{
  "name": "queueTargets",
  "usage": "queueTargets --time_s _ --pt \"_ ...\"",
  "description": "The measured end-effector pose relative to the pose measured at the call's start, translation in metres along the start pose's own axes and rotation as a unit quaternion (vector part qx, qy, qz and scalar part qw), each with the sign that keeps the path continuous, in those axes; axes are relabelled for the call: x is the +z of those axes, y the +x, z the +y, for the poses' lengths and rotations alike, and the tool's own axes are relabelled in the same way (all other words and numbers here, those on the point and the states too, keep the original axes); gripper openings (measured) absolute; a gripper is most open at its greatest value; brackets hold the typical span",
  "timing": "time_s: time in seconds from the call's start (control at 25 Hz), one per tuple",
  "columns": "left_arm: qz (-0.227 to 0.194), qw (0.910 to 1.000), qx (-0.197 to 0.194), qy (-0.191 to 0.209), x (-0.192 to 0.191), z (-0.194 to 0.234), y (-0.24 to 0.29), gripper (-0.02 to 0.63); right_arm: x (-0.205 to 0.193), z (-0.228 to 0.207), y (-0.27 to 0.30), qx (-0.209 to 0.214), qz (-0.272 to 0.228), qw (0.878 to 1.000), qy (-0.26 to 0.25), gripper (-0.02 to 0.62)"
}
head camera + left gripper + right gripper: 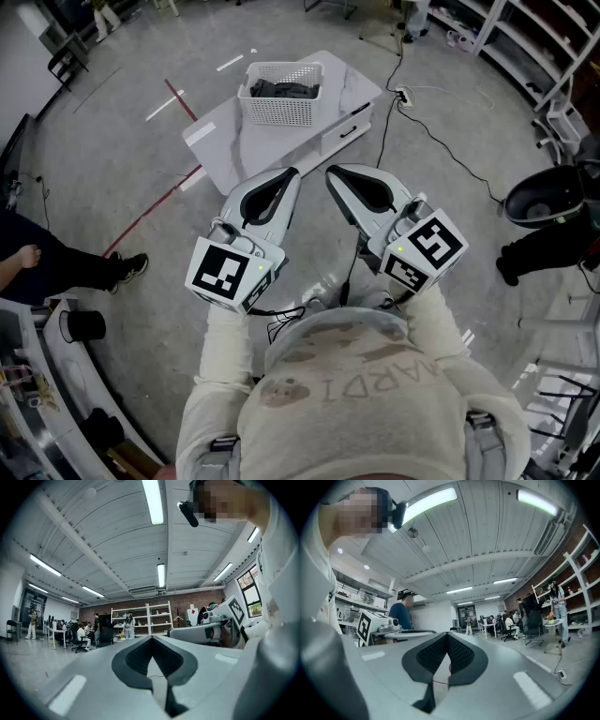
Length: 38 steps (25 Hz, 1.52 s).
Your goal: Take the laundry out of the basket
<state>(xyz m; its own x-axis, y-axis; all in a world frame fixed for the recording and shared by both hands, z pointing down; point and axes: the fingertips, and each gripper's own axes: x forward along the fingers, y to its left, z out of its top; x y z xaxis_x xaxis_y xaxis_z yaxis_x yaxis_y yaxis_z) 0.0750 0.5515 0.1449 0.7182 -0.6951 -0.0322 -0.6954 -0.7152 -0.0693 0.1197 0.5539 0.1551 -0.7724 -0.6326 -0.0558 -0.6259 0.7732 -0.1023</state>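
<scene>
A white slatted basket (279, 114) stands on a low white marbled table (225, 150) ahead of me, with dark laundry (286, 89) lying inside it. Both grippers are held close to my chest, well short of the table and raised off the floor. The left gripper (293, 173) has its jaws together with nothing between them, and the right gripper (331, 172) looks the same. In the left gripper view the shut tips (151, 638) point at the room and ceiling; the right gripper view shows its shut tips (447, 634) likewise. Neither gripper view shows the basket.
A black cable (441, 141) runs across the grey floor from a power strip (403, 94) right of the table. Red tape (155, 216) marks the floor at left. A seated person's leg (75, 267) is at left, a black bin (544, 199) at right, shelving (525, 47) beyond.
</scene>
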Motion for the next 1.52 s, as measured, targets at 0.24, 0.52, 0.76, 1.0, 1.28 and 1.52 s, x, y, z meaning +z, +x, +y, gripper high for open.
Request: queueTargets --time_s 0.24,0.52,0.76,1.0,1.28,1.52 --pt "-0.001 1.0000 0.005 0.002 0.002 0.008 -0.004 0.000 0.003 0.002 0.006 0.000 -0.002 1.000 -0.002 0.027" --pt "-0.002 1.0000 -0.001 0.000 -0.001 0.021 -0.011 0.000 0.001 0.010 0.017 -0.004 -0.001 1.000 -0.005 0.028" --pt "-0.007 0.9999 0.003 -0.010 -0.004 0.032 -0.005 0.000 -0.001 -0.010 0.019 -0.024 0.000 1.000 0.017 0.028" --pt "-0.006 0.9997 0.021 -0.015 -0.012 0.060 0.004 0.000 -0.005 -0.035 0.040 -0.020 0.003 1.000 0.009 0.029" --pt "-0.002 0.9990 0.042 -0.016 -0.020 0.120 0.059 0.000 -0.009 -0.101 0.092 0.006 0.015 1.000 0.004 0.029" --pt "-0.002 0.9978 0.066 -0.006 -0.019 0.182 0.113 0.000 -0.001 -0.169 0.152 0.037 0.011 0.999 0.007 0.029"
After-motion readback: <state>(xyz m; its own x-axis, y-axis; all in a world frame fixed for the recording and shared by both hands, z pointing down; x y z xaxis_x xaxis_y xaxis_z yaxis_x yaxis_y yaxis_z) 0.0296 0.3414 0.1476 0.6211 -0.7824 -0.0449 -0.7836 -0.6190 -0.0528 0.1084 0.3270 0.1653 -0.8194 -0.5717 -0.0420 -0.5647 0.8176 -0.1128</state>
